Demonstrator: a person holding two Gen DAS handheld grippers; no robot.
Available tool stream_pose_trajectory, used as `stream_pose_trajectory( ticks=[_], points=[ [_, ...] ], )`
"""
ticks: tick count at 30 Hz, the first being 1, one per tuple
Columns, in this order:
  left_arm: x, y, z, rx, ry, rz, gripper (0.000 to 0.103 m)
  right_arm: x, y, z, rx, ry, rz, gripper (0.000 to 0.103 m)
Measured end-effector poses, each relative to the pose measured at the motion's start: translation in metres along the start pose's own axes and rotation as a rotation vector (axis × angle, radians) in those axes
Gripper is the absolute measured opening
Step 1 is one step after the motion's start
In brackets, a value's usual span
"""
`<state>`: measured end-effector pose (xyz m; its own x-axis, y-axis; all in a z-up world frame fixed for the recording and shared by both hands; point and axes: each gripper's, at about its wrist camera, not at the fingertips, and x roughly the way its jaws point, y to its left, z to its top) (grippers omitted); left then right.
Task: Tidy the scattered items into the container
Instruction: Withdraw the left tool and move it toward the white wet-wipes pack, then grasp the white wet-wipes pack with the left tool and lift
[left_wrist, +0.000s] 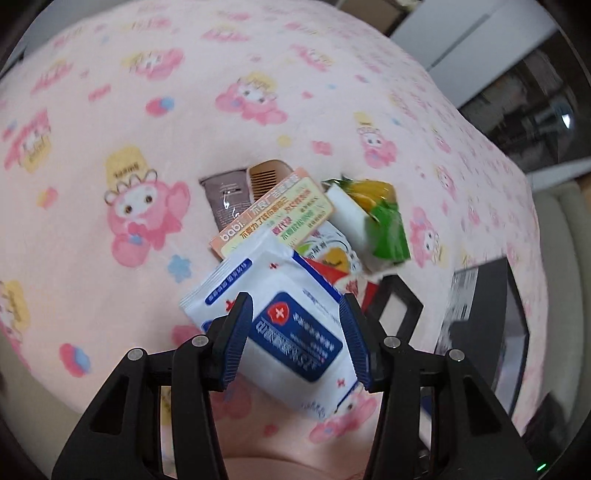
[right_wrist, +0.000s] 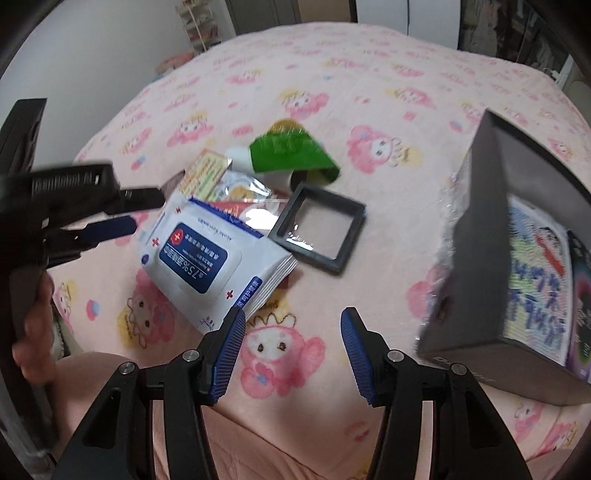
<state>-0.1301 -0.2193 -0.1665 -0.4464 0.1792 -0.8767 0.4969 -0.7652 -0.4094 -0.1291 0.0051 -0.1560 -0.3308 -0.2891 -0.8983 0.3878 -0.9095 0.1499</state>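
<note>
Here, step in hand: the left gripper (left_wrist: 297, 341) looks to be coming down on the wipes pack (left_wrist: 280, 325), the top item of the scattered pile on the bed (left_wrist: 110, 92).
Left gripper state: jaws spread, one blue pad on each side of the pack as its own camera sees it; from the right wrist view the left gripper (right_wrist: 122, 210) stands off the pack's far-left edge with a gap, so nothing is pinched yet.
Right gripper state: the right gripper (right_wrist: 293, 350) is spread and empty, hovering over bare blanket.
Doing it well: I would square the pads across the pack's short width, not over its flip lid, and lower until both pads pass its edges before closing; the pack is soft and lies tilted on other things, so a shallow pinch may only slide it.
Pile: under and behind the pack lie a yellow card (left_wrist: 280, 214), a brown sachet (left_wrist: 227, 201), a comb (left_wrist: 267, 177), a green packet (right_wrist: 291, 155) and a black square frame (right_wrist: 319, 232).
Container: the dark box (right_wrist: 476, 236) sits to the right of the pile, well apart from the pack, tipped so its open side shows printed items already inside.
Risk: lifting the pack could drag the clear-wrapped packets beneath it.
</note>
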Motion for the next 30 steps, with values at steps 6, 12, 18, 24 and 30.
stream_pose_trajectory(
  ticks=[6,12,18,24,30],
  points=[
    [0.02,0.022,0.006,-0.11,0.072,0.015,0.052,0.031,0.005,0.006,0.005,0.067,0.019,0.05],
    [0.031,0.035,0.011,-0.176,0.099,0.009,0.054,0.05,0.008,0.009,0.009,0.093,0.046,0.062],
    [0.027,0.052,0.011,-0.262,0.07,0.03,0.056,0.056,0.01,0.006,0.013,0.104,0.074,0.062],
    [0.036,0.028,0.004,-0.165,0.152,-0.014,0.061,0.043,0.013,0.008,0.005,0.03,0.085,0.055],
    [0.025,0.002,0.0,-0.066,0.127,-0.025,0.061,0.027,-0.006,0.02,0.078,-0.052,0.013,0.055]
  ],
)
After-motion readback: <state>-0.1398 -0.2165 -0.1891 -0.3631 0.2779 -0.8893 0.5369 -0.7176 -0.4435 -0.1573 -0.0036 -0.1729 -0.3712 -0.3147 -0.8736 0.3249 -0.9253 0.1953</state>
